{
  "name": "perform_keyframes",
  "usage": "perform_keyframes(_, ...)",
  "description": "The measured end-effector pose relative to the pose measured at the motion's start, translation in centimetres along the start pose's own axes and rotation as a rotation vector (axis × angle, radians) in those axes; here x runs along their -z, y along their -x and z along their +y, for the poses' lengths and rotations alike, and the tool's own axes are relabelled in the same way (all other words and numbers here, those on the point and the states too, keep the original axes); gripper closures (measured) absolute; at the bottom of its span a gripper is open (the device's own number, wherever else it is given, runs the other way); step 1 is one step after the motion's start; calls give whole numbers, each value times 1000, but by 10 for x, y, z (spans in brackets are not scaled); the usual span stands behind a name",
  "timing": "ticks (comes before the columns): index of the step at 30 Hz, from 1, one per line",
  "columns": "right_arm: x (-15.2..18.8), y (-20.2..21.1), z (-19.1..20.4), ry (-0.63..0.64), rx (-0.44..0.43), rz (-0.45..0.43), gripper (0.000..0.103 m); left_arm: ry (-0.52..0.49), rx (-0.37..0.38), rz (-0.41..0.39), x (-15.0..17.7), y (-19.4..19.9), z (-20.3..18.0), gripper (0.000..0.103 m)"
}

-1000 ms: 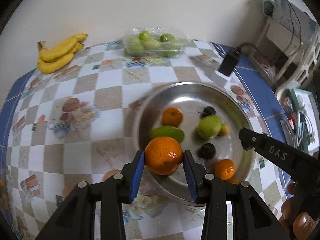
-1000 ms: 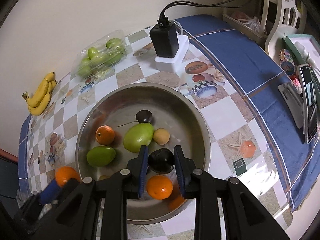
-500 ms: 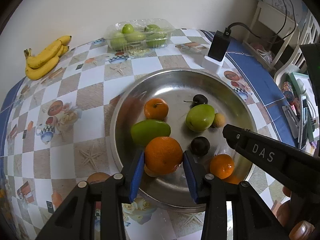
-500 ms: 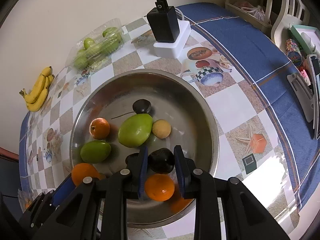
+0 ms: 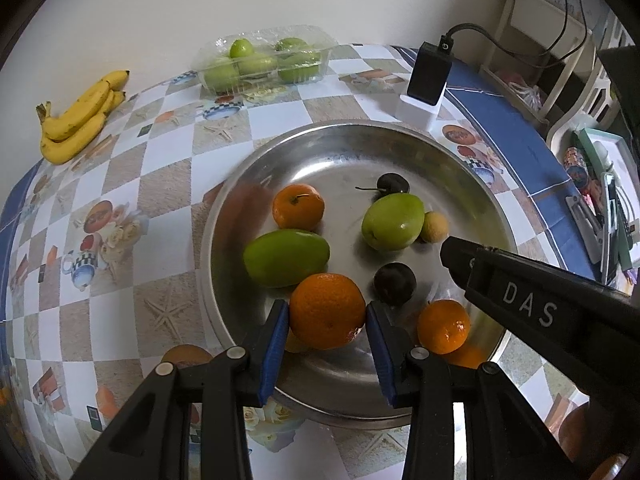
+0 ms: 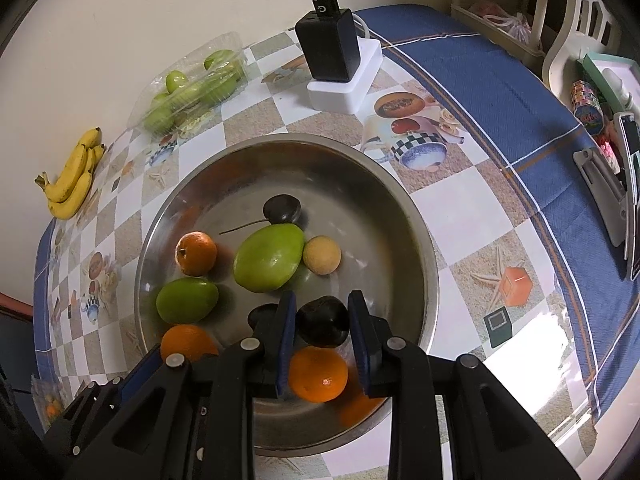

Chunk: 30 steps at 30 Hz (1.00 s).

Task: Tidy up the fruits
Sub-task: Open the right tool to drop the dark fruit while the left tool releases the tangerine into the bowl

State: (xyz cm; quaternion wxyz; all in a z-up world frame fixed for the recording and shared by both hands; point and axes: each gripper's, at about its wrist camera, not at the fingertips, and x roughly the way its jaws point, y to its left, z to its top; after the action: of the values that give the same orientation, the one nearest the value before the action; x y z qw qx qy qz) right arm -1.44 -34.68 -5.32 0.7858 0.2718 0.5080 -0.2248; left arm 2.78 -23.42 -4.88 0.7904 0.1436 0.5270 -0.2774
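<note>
A steel bowl (image 5: 344, 140) (image 6: 416, 240) on the checked tablecloth holds oranges, two green mangoes (image 5: 286, 258) (image 5: 394, 220), a small tan fruit (image 5: 435, 226) and two dark plums. My left gripper (image 5: 326, 312) is shut on an orange (image 5: 326, 310) above the bowl's near part. My right gripper (image 6: 322, 322) is shut on a dark plum (image 6: 322, 322) over the bowl, above another orange (image 6: 318, 374). The right gripper's arm (image 5: 540, 300) crosses the left wrist view at the right.
A bunch of bananas (image 5: 78, 120) lies at the far left by the wall. A clear box of green fruit (image 5: 264, 62) sits at the back. A black charger on a white block (image 6: 334, 60) stands behind the bowl. A chair and clutter are at the right.
Both grippers have moved forward over the bowl, each keeping hold of its fruit. The left gripper with the orange has come from the bowl's near rim to above its inside.
</note>
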Motion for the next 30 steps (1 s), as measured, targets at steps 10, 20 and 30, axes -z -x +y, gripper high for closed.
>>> perform_keyframes(10, 0, 0, -4, -21, 3, 7, 61, 2, 10, 18, 1, -3, -1, 59)
perform_keyframes(20, -4, 11, -3, -18, 0, -30, 61, 19, 18, -20, -4, 12, 4, 50)
perform_keyframes(30, -1, 10, 2, 1, 6, -17, 61, 207, -52, -12, -4, 16, 55, 50)
